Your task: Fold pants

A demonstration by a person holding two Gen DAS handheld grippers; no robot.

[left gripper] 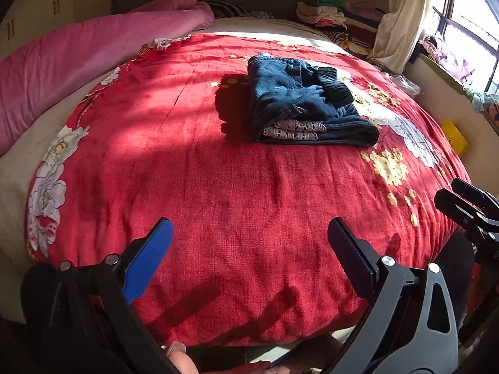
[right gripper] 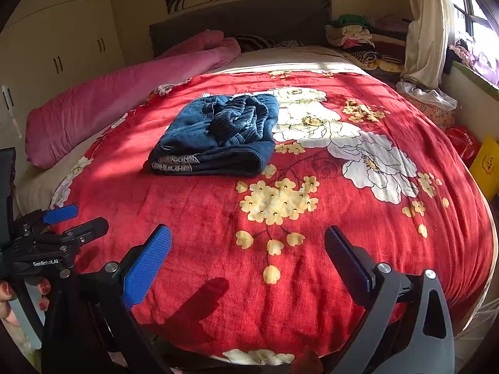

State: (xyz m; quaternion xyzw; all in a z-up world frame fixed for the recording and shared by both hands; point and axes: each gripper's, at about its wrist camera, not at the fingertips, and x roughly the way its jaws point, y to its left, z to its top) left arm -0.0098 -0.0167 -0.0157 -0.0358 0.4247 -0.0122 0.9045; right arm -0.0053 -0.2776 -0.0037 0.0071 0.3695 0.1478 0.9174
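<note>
Dark blue jeans with a lace hem lie folded in a compact stack on the red floral blanket, in the middle of the bed. They also show in the right wrist view. My left gripper is open and empty, held above the blanket's near edge, well short of the jeans. My right gripper is open and empty too, near the front edge. The right gripper shows at the right edge of the left wrist view, and the left gripper shows at the left of the right wrist view.
A rolled pink quilt lies along the bed's left side. Piled clothes and a curtain are at the back right by the window. A yellow box and red item sit beside the bed at right.
</note>
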